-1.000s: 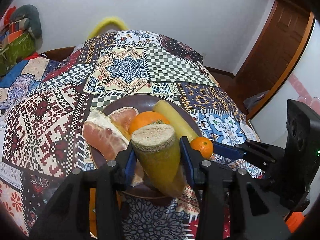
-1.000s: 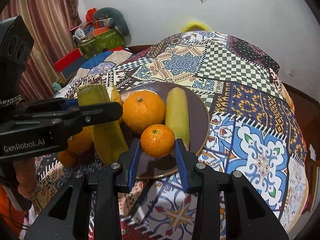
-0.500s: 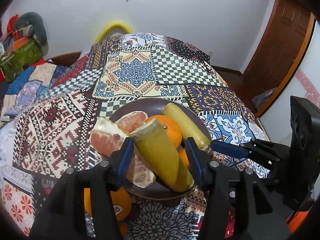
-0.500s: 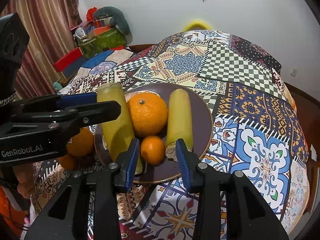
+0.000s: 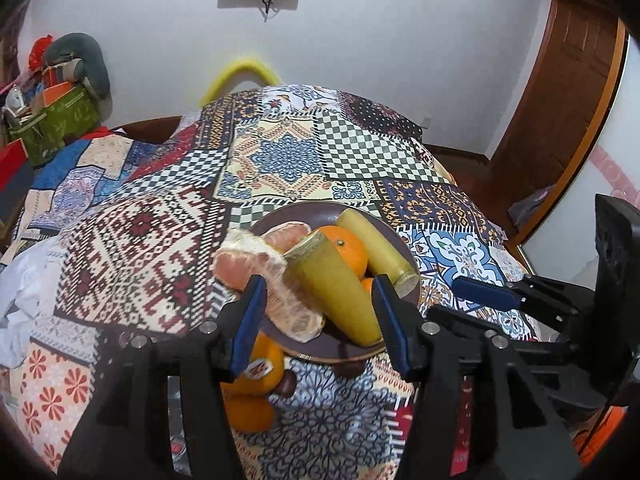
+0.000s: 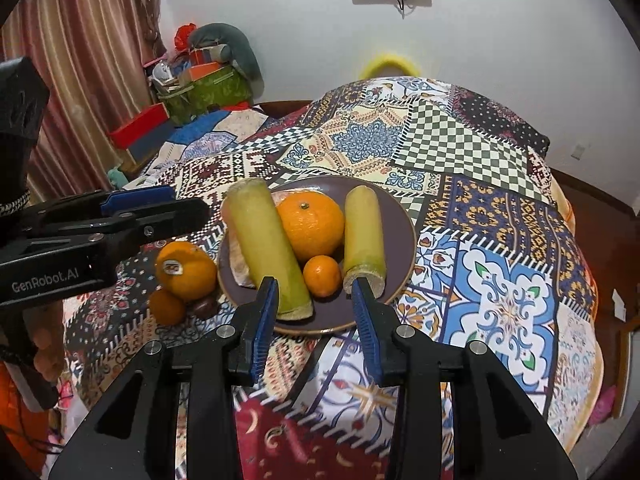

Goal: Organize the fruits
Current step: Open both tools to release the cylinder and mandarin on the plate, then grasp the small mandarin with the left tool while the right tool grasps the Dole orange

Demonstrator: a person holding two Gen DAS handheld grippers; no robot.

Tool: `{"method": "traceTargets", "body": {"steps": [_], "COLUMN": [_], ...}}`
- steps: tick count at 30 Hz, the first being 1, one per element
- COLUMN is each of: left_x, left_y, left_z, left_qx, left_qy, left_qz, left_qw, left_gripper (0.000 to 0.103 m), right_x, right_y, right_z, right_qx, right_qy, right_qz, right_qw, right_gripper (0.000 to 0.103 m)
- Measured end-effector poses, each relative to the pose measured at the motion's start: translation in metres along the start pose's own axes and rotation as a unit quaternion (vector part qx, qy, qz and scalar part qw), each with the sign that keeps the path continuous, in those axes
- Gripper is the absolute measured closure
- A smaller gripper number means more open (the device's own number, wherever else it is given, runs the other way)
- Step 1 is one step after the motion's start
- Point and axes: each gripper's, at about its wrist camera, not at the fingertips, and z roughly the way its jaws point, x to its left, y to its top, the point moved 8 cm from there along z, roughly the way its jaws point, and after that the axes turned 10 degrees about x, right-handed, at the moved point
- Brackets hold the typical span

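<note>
A brown plate on the patchwork cloth holds two yellow-green cane pieces, a big orange, a small mandarin and peeled pomelo segments. My left gripper is open and empty, just in front of the plate, with the left cane piece lying beyond its jaws. My right gripper is open and empty, just before the plate's near rim. A stickered orange and a smaller orange lie left of the plate.
A dark chestnut-like thing lies by the loose oranges. Boxes and a green basket stand at the far left. A wooden door is at the right, and the table edge drops off on the right.
Both grippers opened and drew back. The left let go of the cane piece, which now lies on the plate. The right released the small mandarin onto the plate.
</note>
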Motion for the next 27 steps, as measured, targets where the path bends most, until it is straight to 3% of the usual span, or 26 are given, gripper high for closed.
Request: {"method": "traceTargets", "body": {"steps": [8, 12, 22, 27], "left_x": [0.022, 0.034, 0.050, 0.050], "left_y": [-0.025, -0.044, -0.096, -0.101], "left_z": [-0.022, -0.019, 0.021, 0.036], "left_qx": [-0.003, 0.014, 0.081, 0.088], "left_qy": [0.022, 0.031, 0.029, 0.026], "left_qz": [-0.014, -0.019, -0.034, -0.034], "left_qw": [0.9997, 0.9992, 0.9957, 0.9952], "left_gripper": [0.044, 0.044, 0.044, 0.044], "right_x": [0.012, 0.018, 0.031, 0.034], "right_y": [-0.010, -0.017, -0.032, -0.036], "right_z": [-0.013, -0.014, -0.006, 0.000], "right_qx": [-0.003, 0.002, 0.023, 0.030], "right_qy": [-0.007, -0.006, -0.006, -0.001], "right_qz": [-0.003, -0.001, -0.009, -0.007], "right_qw": [1.000, 1.000, 1.000, 1.000], "right_gripper": [0.067, 0.065, 0.065, 0.062]}}
